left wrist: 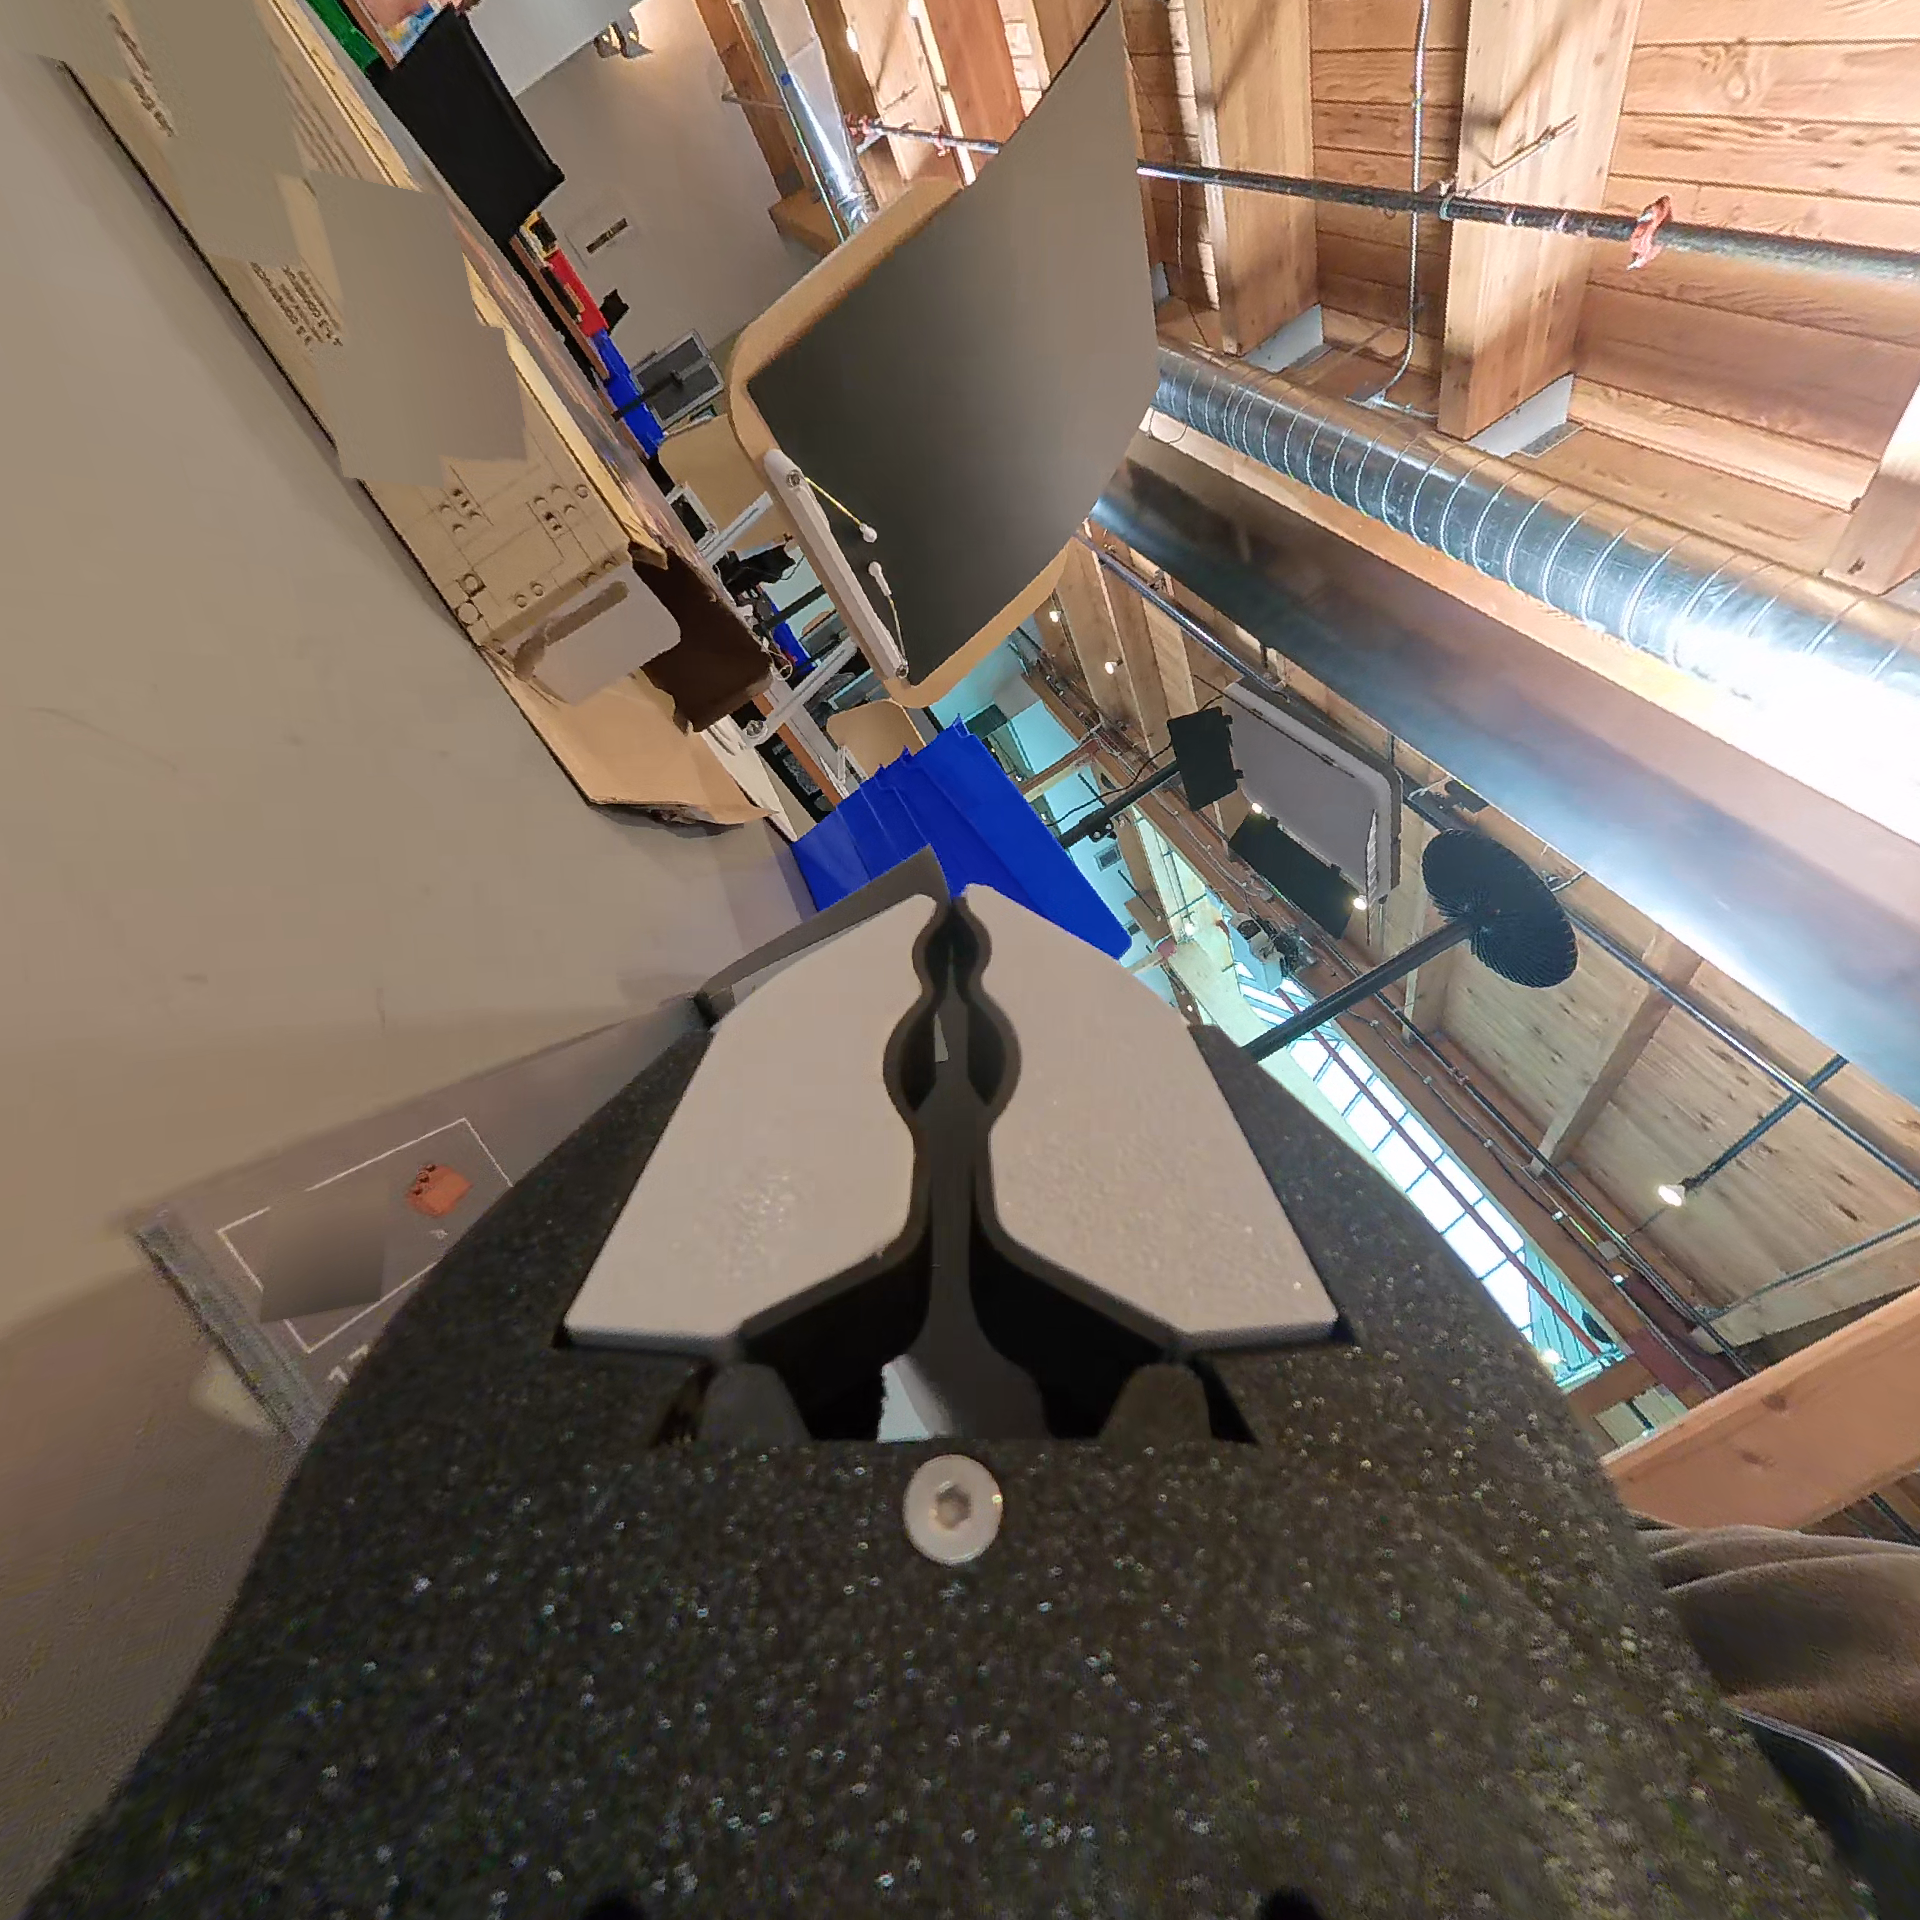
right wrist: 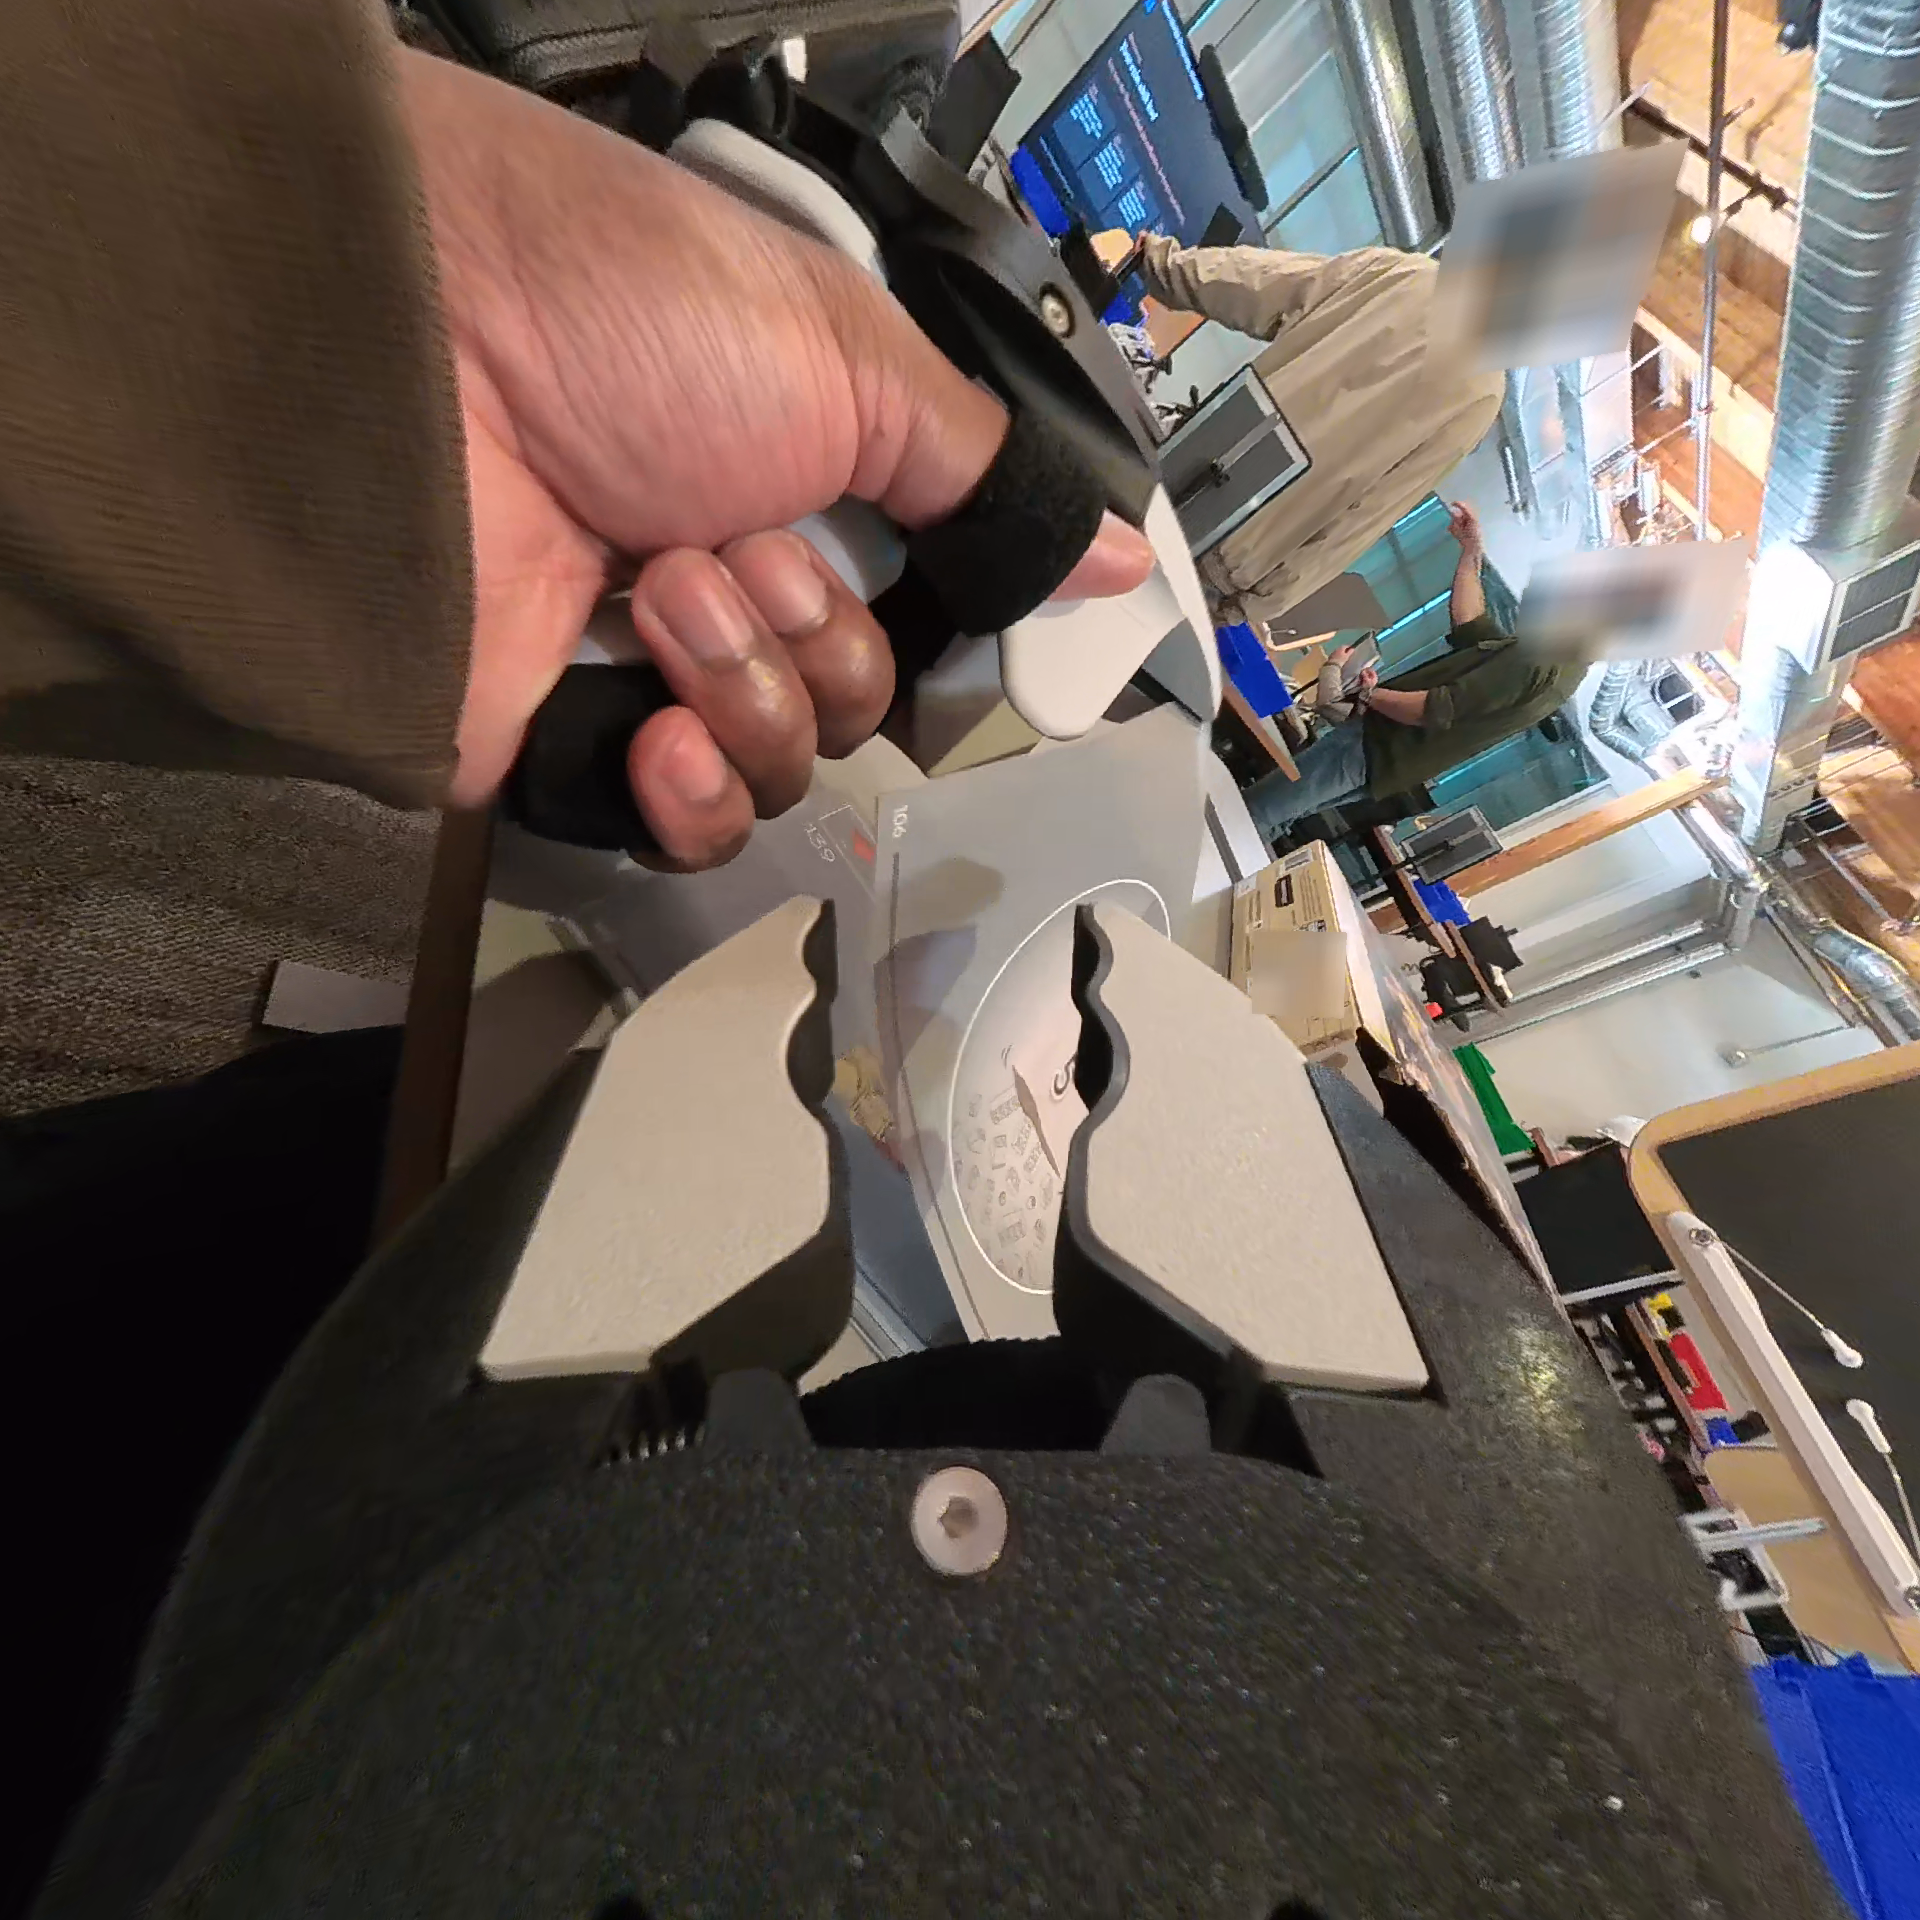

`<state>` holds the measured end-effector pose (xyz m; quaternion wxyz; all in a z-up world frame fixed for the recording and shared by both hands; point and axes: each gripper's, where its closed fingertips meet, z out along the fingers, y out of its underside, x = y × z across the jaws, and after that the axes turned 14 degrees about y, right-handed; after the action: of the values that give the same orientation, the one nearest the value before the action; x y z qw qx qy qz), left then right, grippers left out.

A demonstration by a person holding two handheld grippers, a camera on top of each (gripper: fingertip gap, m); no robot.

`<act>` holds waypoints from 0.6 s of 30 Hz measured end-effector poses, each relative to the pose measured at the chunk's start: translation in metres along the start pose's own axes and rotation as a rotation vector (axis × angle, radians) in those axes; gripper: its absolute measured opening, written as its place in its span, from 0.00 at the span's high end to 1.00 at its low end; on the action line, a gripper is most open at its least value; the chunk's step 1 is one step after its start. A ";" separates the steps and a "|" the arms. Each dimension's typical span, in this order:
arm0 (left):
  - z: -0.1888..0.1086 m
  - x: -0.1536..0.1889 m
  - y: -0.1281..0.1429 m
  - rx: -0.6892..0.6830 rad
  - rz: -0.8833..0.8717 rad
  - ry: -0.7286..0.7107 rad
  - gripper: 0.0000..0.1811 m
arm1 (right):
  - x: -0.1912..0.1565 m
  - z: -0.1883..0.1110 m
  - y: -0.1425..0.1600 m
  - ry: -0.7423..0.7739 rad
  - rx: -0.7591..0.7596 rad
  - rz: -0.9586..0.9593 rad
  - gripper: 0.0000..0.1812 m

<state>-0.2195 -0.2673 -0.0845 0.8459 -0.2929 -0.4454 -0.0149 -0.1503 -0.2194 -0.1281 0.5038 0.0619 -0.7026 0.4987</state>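
Note:
My left gripper (left wrist: 954, 916) is shut with nothing between its grey fingers and is tilted up off the grey table (left wrist: 208, 831), pointing toward a blue folded sheet (left wrist: 966, 831). A small orange brick (left wrist: 436, 1191) lies inside a white-outlined square on a grey mat at the lower left. My right gripper (right wrist: 951, 925) is open and empty, hanging over a grey printed sheet with a white circle (right wrist: 1018, 1122). A hand (right wrist: 665, 436) in a brown sleeve grips the handle of the other gripper just above and left of my right fingers. A small red piece (right wrist: 864, 850) lies on the mat beyond.
A flattened cardboard box (left wrist: 540, 499) lies on the table. A dark-backed chair with a wooden rim (left wrist: 935, 395) stands behind it and shows in the right wrist view (right wrist: 1808, 1226). Two people (right wrist: 1340, 416) stand farther off by a dark screen (right wrist: 1132, 145). Cardboard boxes (right wrist: 1299, 935) sit at the table's far edge. My hands' fingertips stand some 10 cm from each other.

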 end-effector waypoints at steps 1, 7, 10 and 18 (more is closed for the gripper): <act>0.000 -0.001 0.000 0.001 0.000 -0.001 1.00 | 0.000 0.000 0.000 0.000 0.003 0.003 0.76; -0.002 -0.002 -0.001 0.003 -0.002 -0.004 1.00 | 0.005 0.000 0.000 0.005 0.009 0.035 0.78; -0.002 -0.003 -0.001 0.004 -0.002 -0.006 1.00 | 0.006 -0.001 -0.001 0.001 0.012 0.052 0.78; -0.002 -0.004 -0.001 0.003 -0.003 -0.003 1.00 | 0.002 0.001 0.003 -0.034 0.002 0.073 0.77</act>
<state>-0.2205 -0.2700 -0.0882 0.8456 -0.2910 -0.4472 -0.0150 -0.1536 -0.2178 -0.1286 0.4730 0.0450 -0.7124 0.5164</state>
